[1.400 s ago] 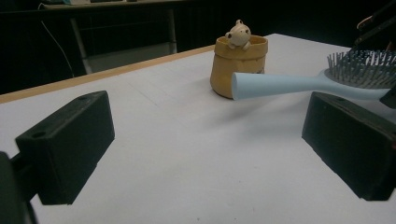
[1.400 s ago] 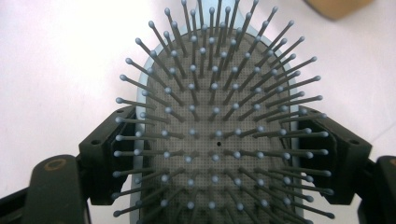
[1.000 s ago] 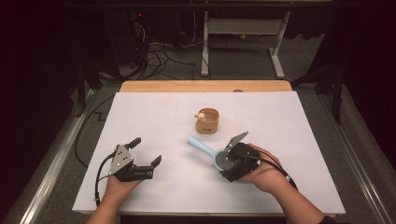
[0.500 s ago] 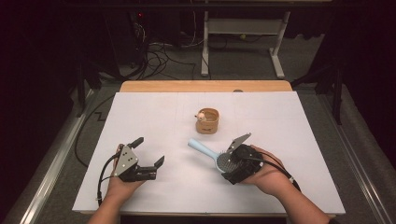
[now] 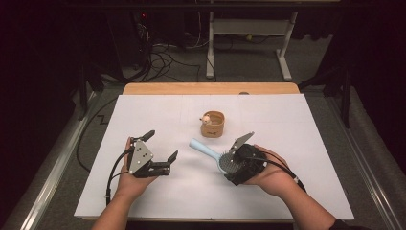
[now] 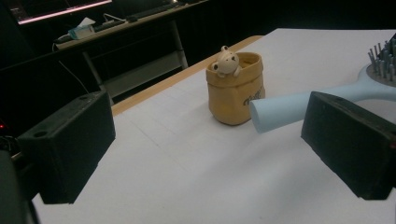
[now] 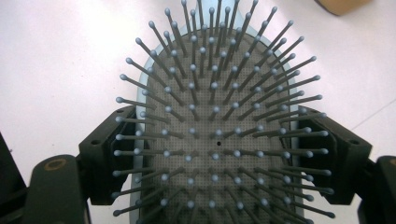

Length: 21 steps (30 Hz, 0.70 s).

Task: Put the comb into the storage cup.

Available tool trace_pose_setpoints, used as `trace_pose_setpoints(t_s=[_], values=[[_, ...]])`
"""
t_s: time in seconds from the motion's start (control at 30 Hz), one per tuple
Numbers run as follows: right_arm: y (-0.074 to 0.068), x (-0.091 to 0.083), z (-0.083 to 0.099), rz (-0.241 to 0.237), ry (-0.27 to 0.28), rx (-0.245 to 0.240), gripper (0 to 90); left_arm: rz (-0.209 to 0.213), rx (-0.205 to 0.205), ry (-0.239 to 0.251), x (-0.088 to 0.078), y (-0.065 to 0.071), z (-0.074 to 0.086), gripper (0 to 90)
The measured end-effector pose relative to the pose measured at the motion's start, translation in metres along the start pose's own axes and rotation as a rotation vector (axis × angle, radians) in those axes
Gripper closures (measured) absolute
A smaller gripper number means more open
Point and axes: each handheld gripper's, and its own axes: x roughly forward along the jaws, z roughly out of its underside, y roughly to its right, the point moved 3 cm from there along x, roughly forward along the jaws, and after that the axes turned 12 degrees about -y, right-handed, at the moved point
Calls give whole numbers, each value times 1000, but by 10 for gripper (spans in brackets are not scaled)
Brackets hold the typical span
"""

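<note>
Pale blue hairbrush point(image 5: 216, 155) sits clamped by its bristled head in the right tool point(image 5: 242, 160), its handle pointing toward ten o'clock over the white table point(image 5: 297, 124). At twelve o'clock from it stands a tan pouch point(image 5: 213, 124) with a small bear figure point(image 5: 206, 119). At nine o'clock the left tool point(image 5: 158, 148) hovers with jaws wide and empty.

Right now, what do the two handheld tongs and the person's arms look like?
Both tongs are black with two blocky jaws. The left tongs carry a grey three-cornered plate with small holes and trail a black cable. The right tongs trail a black cable along the forearm. Forearms are bare; a dark sleeve edge shows at the right.
</note>
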Motion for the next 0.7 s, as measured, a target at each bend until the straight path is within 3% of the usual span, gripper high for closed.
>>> trace_pose_setpoints(t_s=[0.23, 0.4, 0.7], values=[[0, 2, -6, -8, -5, -2, 213, -14, 47, -27, 9, 9, 15, 37], [-1, 5, -12, -8, -6, -11, 212, -31, 46, -20, 11, 14, 26, 41], [-9, 7, -21, -17, 7, -28, 212, -83, 154, -28, 13, 31, 28, 58]])
